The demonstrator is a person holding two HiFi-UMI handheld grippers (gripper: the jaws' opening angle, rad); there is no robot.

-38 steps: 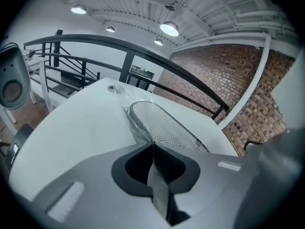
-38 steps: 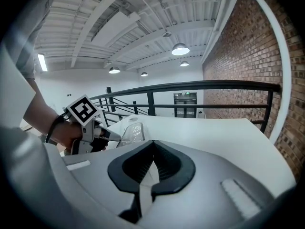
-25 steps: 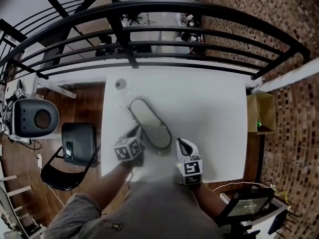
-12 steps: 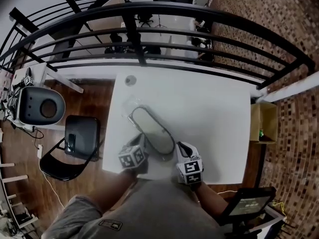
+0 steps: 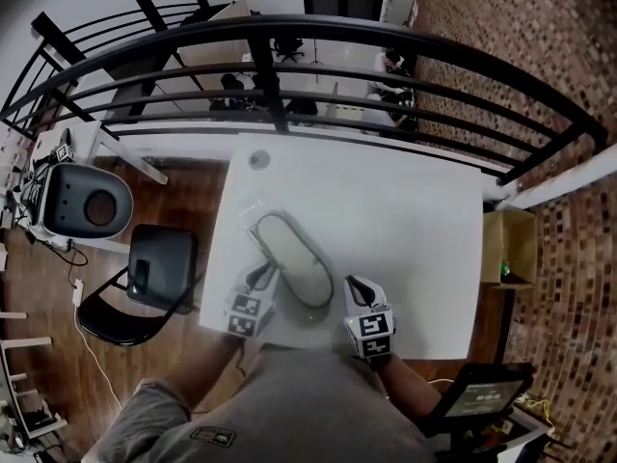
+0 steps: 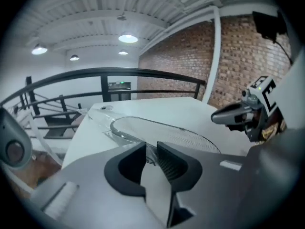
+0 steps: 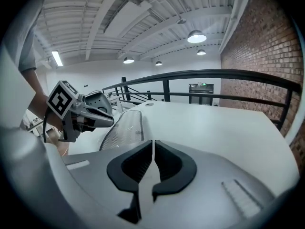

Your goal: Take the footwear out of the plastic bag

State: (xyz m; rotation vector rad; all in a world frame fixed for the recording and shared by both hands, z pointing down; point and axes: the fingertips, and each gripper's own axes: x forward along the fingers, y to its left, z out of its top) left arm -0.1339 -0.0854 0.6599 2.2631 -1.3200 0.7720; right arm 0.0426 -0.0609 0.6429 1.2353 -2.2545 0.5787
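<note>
Plastic bag (image 6: 112, 128) between just-opening left tongs (image 6: 151, 148)

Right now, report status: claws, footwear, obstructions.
Left claw just opening, plastic bag edge between jaws. Right claw shut, empty. Slipper inside bag, on table. Nothing blocking.

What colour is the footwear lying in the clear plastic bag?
The footwear is pale grey with a dark rim; the head view shows it best.
</note>
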